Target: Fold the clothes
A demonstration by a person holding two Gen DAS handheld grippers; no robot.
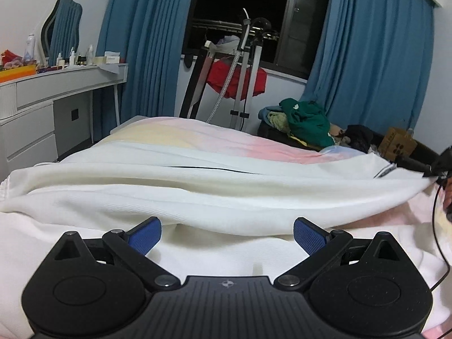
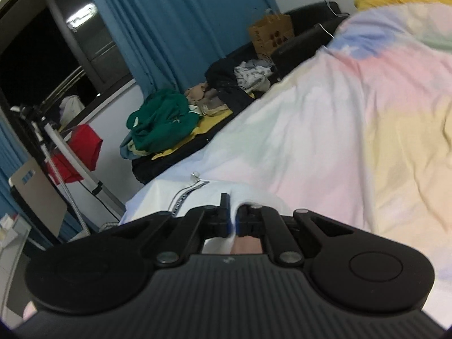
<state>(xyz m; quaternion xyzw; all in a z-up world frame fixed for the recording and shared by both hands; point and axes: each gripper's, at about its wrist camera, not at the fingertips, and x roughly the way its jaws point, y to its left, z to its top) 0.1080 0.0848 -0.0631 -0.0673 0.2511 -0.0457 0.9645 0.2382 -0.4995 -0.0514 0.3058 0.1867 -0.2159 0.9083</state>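
A white knit garment (image 1: 197, 197) lies stretched across the pastel bedsheet (image 1: 214, 138), folded lengthwise with a raised edge. My left gripper (image 1: 227, 238) is open, its blue pads on either side of the garment's near fold, holding nothing. My right gripper (image 2: 234, 217) is shut on the white garment (image 2: 203, 197) near its striped trim and zipper pull. In the left wrist view the right gripper (image 1: 436, 169) shows at the far right edge, pinching the garment's end and lifting it slightly.
A pile of clothes with a green top (image 1: 308, 121) lies on a dark bench beyond the bed, also in the right wrist view (image 2: 161, 121). A white dresser (image 1: 56, 99) stands left. A garment steamer stand (image 1: 243, 70) with red cloth is by the window. A paper bag (image 2: 271, 34) sits by the blue curtains.
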